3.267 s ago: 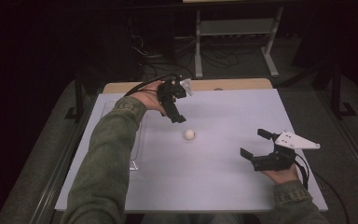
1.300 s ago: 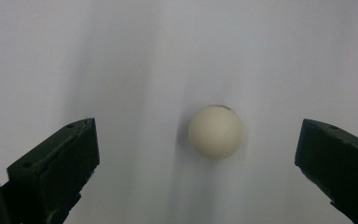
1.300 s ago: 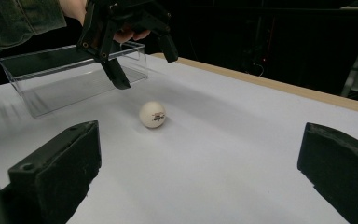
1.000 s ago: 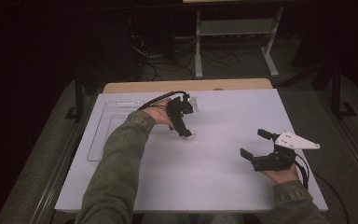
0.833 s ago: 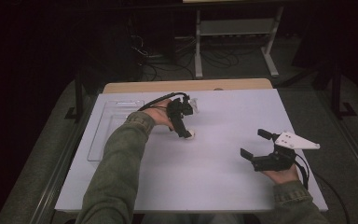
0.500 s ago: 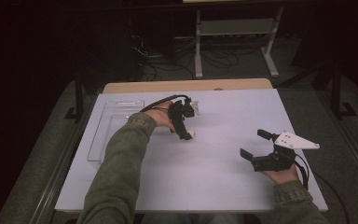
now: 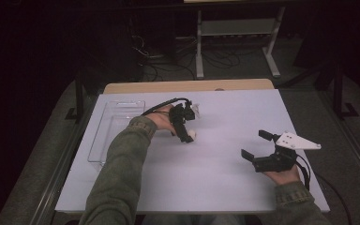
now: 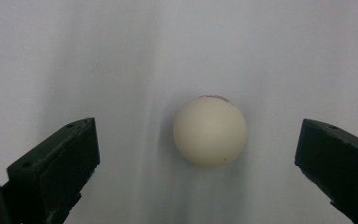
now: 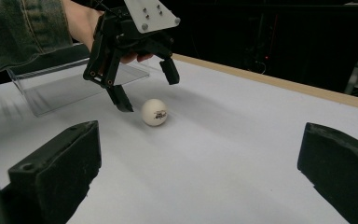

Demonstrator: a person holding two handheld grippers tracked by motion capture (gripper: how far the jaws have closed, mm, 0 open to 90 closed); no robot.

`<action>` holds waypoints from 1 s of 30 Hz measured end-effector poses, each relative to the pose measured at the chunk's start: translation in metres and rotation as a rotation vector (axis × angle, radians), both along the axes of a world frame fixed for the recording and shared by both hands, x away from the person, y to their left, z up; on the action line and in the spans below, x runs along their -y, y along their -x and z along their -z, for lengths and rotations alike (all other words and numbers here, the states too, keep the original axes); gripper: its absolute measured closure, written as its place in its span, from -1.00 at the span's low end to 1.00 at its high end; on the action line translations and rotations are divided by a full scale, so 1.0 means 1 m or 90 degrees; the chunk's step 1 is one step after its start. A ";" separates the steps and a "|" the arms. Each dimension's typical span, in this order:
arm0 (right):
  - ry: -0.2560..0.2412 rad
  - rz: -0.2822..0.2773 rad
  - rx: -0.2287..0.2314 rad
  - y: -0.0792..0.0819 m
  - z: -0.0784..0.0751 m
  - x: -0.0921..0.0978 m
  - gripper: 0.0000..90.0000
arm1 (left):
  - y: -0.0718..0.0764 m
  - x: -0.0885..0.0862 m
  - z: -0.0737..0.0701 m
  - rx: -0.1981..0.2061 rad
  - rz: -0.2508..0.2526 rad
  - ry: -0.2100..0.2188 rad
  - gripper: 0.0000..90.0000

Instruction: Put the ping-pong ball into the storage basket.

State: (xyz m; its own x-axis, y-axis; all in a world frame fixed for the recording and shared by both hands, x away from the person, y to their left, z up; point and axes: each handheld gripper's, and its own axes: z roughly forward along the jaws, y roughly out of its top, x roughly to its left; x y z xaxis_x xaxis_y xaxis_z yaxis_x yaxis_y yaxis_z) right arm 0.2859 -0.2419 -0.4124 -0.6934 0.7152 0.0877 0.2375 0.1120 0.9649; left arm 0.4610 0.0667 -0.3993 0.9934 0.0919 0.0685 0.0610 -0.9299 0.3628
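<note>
Now left gripper (image 7: pixel 186 132) over ball (image 8: pixel 210 131), jaws apart, ball on mat (image 7: pixel 225 178) between them, untouched. Centre ball, lower, close gently; round, may roll. Right gripper (image 7: pixel 262 149) idle, jaws apart.

A dark printed logo sits on the white ping-pong ball (image 9: pixel 154 112), just below the left gripper (image 9: pixel 144 88), but it's too small to read.

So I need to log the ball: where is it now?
The ball lies on the white table, left of centre in the high view, between the open jaws of the left gripper, right of the clear tray.
</note>
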 end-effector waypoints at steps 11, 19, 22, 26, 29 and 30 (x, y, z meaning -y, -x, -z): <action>0.001 -0.001 -0.001 0.000 0.000 0.000 -1.00 | 0.000 0.001 0.008 -0.013 0.009 -0.009 -0.84; 0.003 -0.003 0.000 0.000 0.000 -0.001 -1.00 | -0.001 0.000 0.010 -0.009 0.014 -0.020 -0.58; 0.003 -0.002 0.001 0.000 0.000 -0.001 -1.00 | -0.001 -0.001 0.009 -0.007 0.019 -0.020 -0.50; 0.001 0.000 0.001 0.000 0.000 -0.001 -1.00 | 0.001 -0.001 0.010 -0.004 0.025 -0.022 -0.41; 0.002 0.001 0.001 0.000 0.000 -0.001 -1.00 | 0.001 0.000 0.011 -0.002 0.022 -0.022 -0.36; 0.003 0.000 0.002 0.000 0.000 -0.001 -1.00 | 0.001 0.000 0.011 0.003 0.021 -0.021 -0.34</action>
